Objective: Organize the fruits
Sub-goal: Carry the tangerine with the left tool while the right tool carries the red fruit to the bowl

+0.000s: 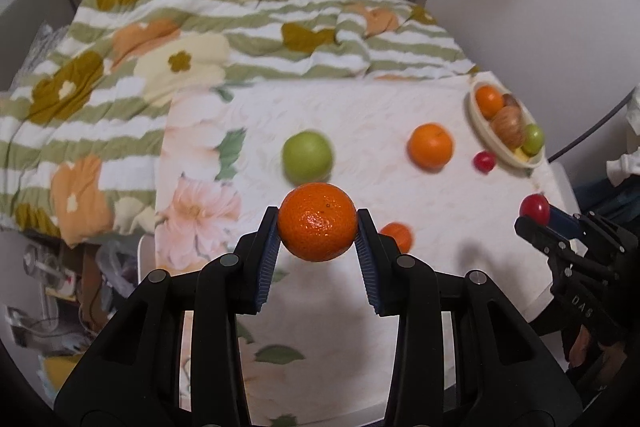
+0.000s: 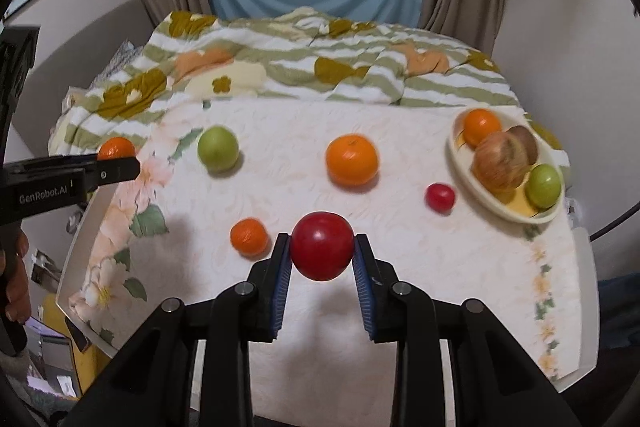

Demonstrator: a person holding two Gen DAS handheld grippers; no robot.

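Your bowl (image 2: 472, 183) holds an orange, apples; left gripper (image 1: 317, 223), marked "GenRobot.AI", clamps a mandarin (image 1: 317, 221), right gripper (image 2: 322, 247) a red apple (image 2: 322, 245).

My left jaws hold a bright orange (image 1: 317, 221) with a pebbled, shiny skin, lifted above the table. My right jaws hold a smooth red apple (image 2: 322, 246), also in the air. On the table lie a green apple (image 2: 218, 149) toward the far left corner, a big orange (image 2: 352, 159) near the middle, a small mandarin (image 2: 249, 236) nearer to me, and a small red fruit (image 2: 439, 197) just beside the bowl (image 2: 460, 163). The cream bowl sits at the far right corner and carries an orange, two brownish fruits and a green apple.
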